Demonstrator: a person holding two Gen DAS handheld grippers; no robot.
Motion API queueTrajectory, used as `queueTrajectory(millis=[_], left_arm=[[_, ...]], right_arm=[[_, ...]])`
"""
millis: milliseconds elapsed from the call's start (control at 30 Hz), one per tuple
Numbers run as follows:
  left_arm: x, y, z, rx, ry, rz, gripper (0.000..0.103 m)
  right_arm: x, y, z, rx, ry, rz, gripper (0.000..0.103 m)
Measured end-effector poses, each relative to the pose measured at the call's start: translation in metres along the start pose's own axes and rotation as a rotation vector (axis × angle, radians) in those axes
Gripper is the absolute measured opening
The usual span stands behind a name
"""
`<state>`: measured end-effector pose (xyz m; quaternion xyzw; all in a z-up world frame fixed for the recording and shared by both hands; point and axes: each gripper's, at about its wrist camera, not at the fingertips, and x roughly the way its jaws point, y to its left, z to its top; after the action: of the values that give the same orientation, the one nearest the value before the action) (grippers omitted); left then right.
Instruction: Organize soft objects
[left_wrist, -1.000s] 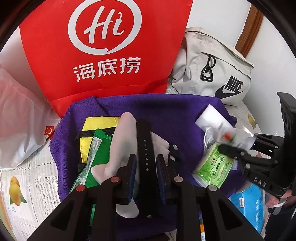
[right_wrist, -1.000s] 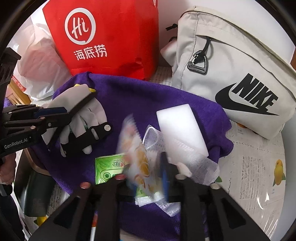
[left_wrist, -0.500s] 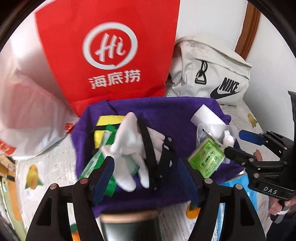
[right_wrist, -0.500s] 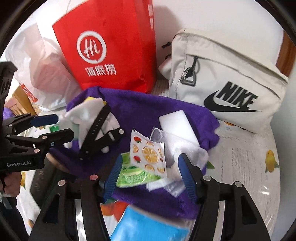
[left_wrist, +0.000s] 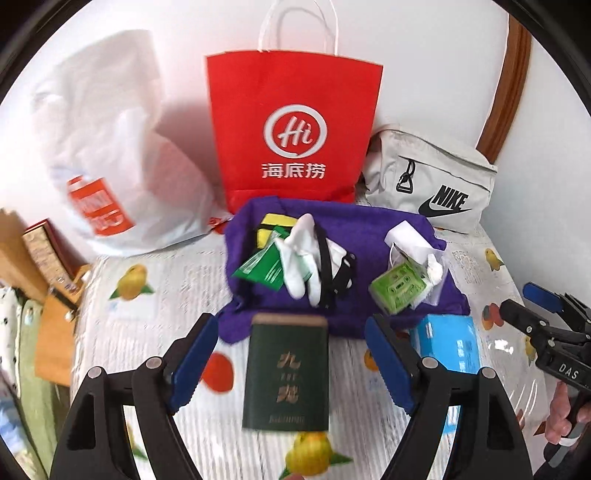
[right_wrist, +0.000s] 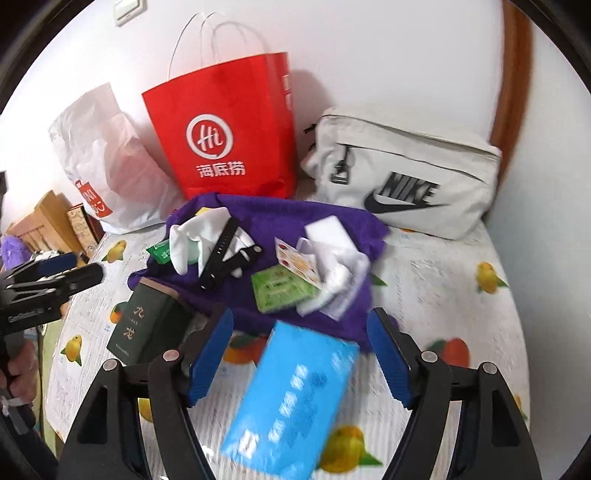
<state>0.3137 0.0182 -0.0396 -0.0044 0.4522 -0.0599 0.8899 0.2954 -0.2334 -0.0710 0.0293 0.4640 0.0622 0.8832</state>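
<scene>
A purple towel (left_wrist: 369, 229) (right_wrist: 295, 218) lies on the fruit-print tablecloth. On it sit a white glove (left_wrist: 299, 254) (right_wrist: 195, 236), a black watch strap (left_wrist: 325, 273) (right_wrist: 221, 254), green sachets (left_wrist: 262, 266) (right_wrist: 280, 288), a fruit-print sachet (right_wrist: 299, 264) and a white sponge (right_wrist: 328, 230). My left gripper (left_wrist: 290, 321) hovers above and in front of the towel, jaws opening, nothing held. My right gripper (right_wrist: 301, 314) hangs likewise, jaws opening and empty. Each shows in the other's view: right gripper (left_wrist: 528, 304), left gripper (right_wrist: 79, 267).
A dark green box (left_wrist: 288, 373) (right_wrist: 147, 325) and a blue tissue packet (left_wrist: 447, 343) (right_wrist: 295, 398) lie in front of the towel. A red paper bag (left_wrist: 295, 140), a white plastic bag (left_wrist: 110, 158) and a grey Nike pouch (left_wrist: 432, 188) stand against the wall. A hand (left_wrist: 565, 417) holds the right gripper.
The left gripper let go of the black strap and the right let go of the fruit-print sachet. Both opened wide and drew back and up from the towel.
</scene>
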Motion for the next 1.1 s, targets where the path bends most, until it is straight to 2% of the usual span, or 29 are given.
queueTrajectory(millis=[167, 233, 367, 567, 600, 667, 1100], left_arm=[[-0.044, -0.005, -0.023, -0.001, -0.046, 0.021, 0.081], [-0.058, -0.006, -0.033, -0.002, -0.065, 0.033, 0.088], [-0.082, -0.008, -0.054, -0.011, -0.082, 0.029, 0.089], [-0.107, -0.013, -0.086, -0.018, -0.117, 0.064, 0.1], [-0.111, -0.015, -0.092, -0.013, -0.125, 0.07, 0.102], [-0.117, -0.02, -0.103, -0.004, -0.131, 0.078, 0.103], [-0.151, -0.034, -0.159, -0.013, -0.17, 0.088, 0.103]], right_arm=[[-0.033, 0.002, -0.015, 0.015, -0.015, -0.011, 0.075], [-0.045, 0.004, -0.021, 0.016, -0.023, -0.004, 0.075], [-0.071, 0.012, -0.04, 0.011, -0.055, -0.018, 0.084], [-0.094, 0.017, -0.071, 0.017, -0.073, -0.033, 0.086], [-0.097, 0.017, -0.076, 0.02, -0.08, -0.033, 0.091], [-0.103, 0.018, -0.087, 0.026, -0.08, -0.048, 0.097], [-0.143, 0.018, -0.143, 0.031, -0.118, -0.095, 0.102]])
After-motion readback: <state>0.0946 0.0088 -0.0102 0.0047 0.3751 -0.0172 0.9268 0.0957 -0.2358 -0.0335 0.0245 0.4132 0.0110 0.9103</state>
